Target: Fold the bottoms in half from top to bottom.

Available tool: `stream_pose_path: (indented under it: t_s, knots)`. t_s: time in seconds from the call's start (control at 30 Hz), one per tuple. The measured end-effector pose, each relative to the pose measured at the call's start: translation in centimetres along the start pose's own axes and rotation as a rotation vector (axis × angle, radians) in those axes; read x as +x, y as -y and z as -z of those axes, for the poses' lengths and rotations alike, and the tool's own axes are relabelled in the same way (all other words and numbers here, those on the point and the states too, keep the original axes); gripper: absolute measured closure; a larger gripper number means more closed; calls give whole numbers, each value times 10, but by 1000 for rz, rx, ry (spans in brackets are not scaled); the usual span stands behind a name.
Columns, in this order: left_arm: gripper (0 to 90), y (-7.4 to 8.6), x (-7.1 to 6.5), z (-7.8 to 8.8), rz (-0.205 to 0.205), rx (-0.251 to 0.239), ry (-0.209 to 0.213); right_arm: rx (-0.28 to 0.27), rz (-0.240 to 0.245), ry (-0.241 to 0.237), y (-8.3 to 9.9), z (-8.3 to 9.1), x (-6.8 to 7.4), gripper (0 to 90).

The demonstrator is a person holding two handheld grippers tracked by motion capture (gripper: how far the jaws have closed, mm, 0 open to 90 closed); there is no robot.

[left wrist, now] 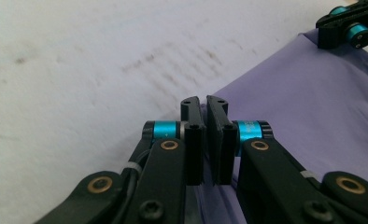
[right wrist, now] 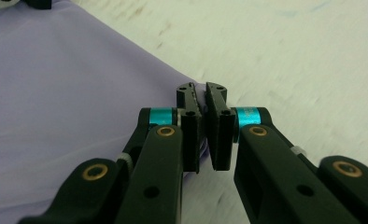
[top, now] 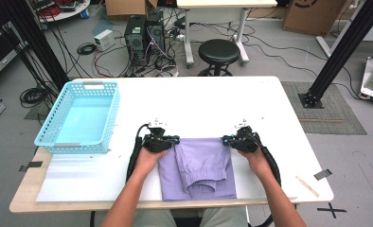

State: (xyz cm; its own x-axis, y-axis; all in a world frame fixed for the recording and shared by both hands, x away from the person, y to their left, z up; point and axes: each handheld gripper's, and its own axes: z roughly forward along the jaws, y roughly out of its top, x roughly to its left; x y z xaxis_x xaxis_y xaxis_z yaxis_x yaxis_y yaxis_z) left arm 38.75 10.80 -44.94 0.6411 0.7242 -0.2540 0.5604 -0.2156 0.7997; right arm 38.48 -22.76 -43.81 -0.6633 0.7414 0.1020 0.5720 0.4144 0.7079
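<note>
Purple garment [top: 197,166]: lies folded on the white table [top: 199,101], near edge, right of the blue basket [top: 80,118].
Left gripper [left wrist: 204,103]: jaws pinched on the garment's far left corner.
Right gripper [right wrist: 201,91]: jaws pinched on the far right corner.
</note>
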Motion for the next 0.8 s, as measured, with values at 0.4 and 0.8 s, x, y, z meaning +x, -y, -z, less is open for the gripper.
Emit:
stream_pose_path:
  t_s: [0.4, 0.8]
  knots:
    - [854, -51, 14, -16, -123, -146, -58, -110, -46, 171, -41, -5, -21, 858]
    - [538, -45, 26, -11, -25, -195, -101, -121, -57, 210, -41, -14, -24, 574]
